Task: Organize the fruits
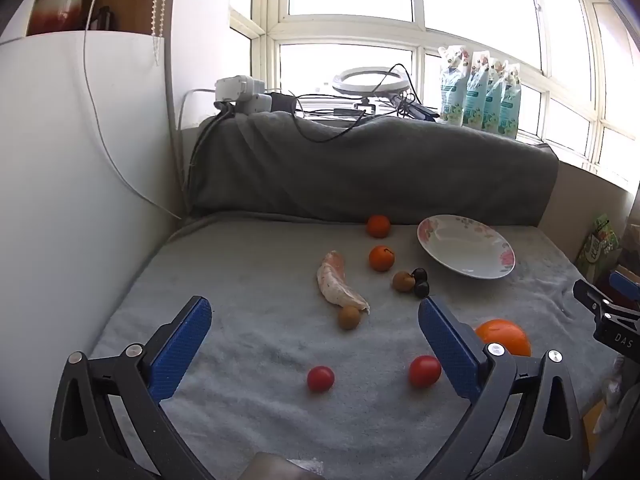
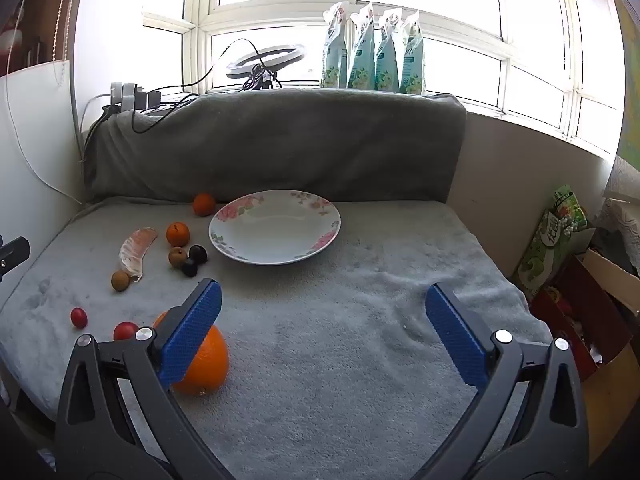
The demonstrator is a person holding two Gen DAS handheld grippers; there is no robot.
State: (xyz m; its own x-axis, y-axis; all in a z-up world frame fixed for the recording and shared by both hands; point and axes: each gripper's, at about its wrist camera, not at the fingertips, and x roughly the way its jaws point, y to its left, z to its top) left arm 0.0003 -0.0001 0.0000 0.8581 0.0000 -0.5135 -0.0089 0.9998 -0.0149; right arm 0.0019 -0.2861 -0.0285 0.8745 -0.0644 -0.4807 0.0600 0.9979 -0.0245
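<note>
Left gripper: jaws wide, empty, above the grey towel. Right gripper: jaws wide, empty. Plate: empty, far centre. Fruits, loose left of plate: tangerines, pomelo segment, tomatoes; orange near.

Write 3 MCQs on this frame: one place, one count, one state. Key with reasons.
1. Where does the large orange lie?
A. On the plate
B. On the blanket, behind the right gripper's left finger
C. On the windowsill

2. How many red cherry tomatoes are there?
A. One
B. Two
C. Four

3. What state is the plate in?
A. Empty
B. Holding oranges
C. Upside down

Key: 1 B, in the right wrist view the blue finger partly covers it on the grey blanket. 2 B, two tomatoes sit near the open left gripper. 3 A, its bowl shows bare white; all fruit lies on the blanket.
</note>
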